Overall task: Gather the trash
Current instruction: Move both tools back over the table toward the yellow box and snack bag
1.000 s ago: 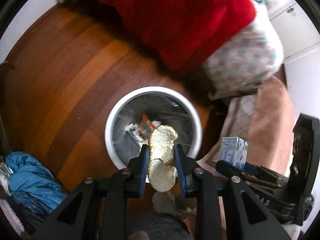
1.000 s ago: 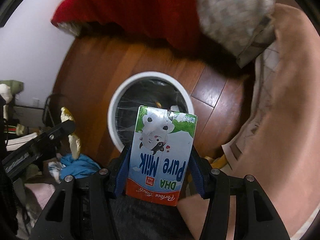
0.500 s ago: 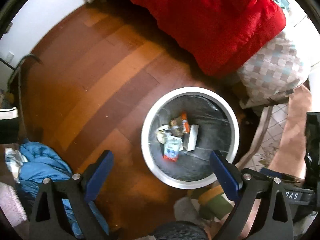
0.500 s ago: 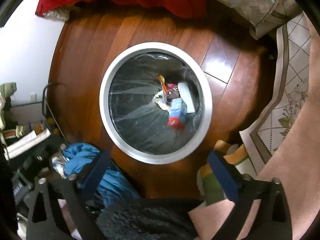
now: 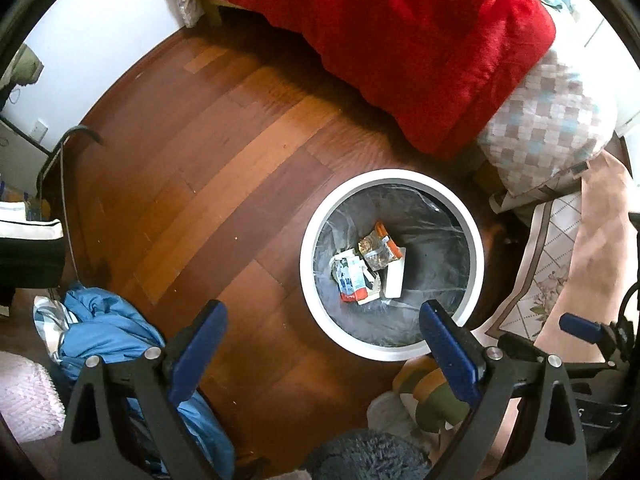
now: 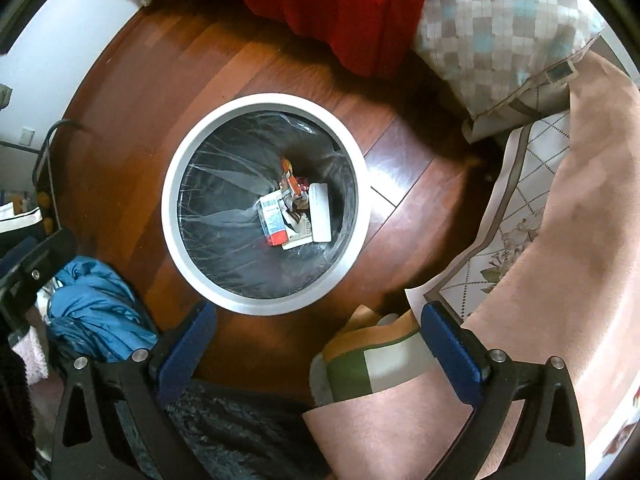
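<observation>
Trash (image 5: 366, 268) heaped in white bin (image 5: 316, 208)

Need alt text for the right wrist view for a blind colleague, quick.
A white round bin with a clear liner stands on a wood floor, holding a milk carton and wrappers. The open, empty right tongs frame the bottom edge; a red blanket lies above.
</observation>
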